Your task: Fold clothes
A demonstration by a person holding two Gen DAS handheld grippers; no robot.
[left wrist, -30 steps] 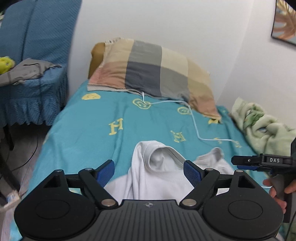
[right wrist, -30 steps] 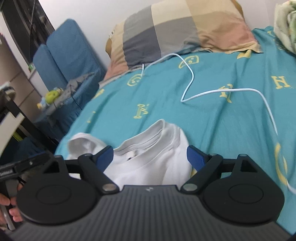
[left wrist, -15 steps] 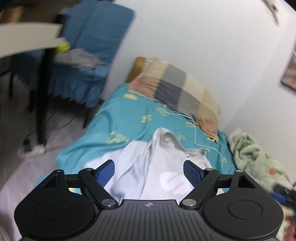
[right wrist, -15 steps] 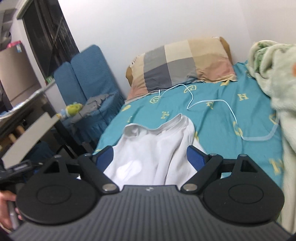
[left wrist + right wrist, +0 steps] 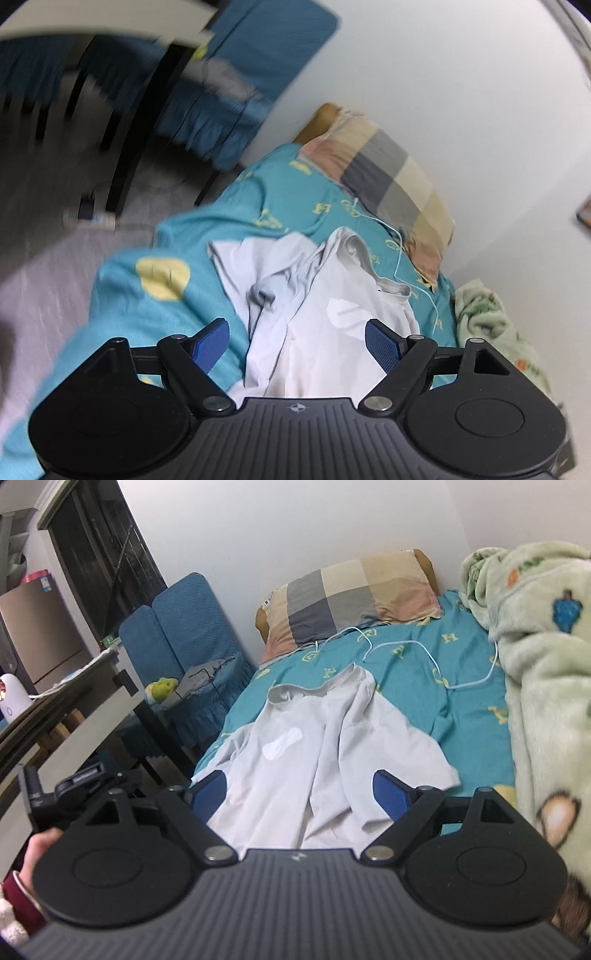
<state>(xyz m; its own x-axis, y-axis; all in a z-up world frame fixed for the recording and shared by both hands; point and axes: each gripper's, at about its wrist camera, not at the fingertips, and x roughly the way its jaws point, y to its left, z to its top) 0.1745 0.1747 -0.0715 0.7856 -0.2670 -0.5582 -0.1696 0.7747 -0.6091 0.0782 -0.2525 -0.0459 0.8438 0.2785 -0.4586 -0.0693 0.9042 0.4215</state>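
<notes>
1. White T-shirt (image 5: pixel 325 738) lies crumpled on the teal bedsheet (image 5: pixel 472 709), collar toward the checked pillow (image 5: pixel 351 590). It is not yet spread flat, so folding looks barely begun.
2. Left gripper (image 5: pixel 297 341): jaws wide apart, holding nothing, above the shirt's lower part, probably lining up for a hem grab.
3. Right gripper (image 5: pixel 300 790): jaws wide apart, holding nothing, over the lower shirt.
4. White charging cable (image 5: pixel 424 650) trails across the sheet near the collar; it could snag.
5. Fleece blanket (image 5: pixel 546 664) is bunched at the bed's right side, clear of the shirt.
6. Writing: yellow "H" letters on the sheet; chest print on the shirt unreadable.
</notes>
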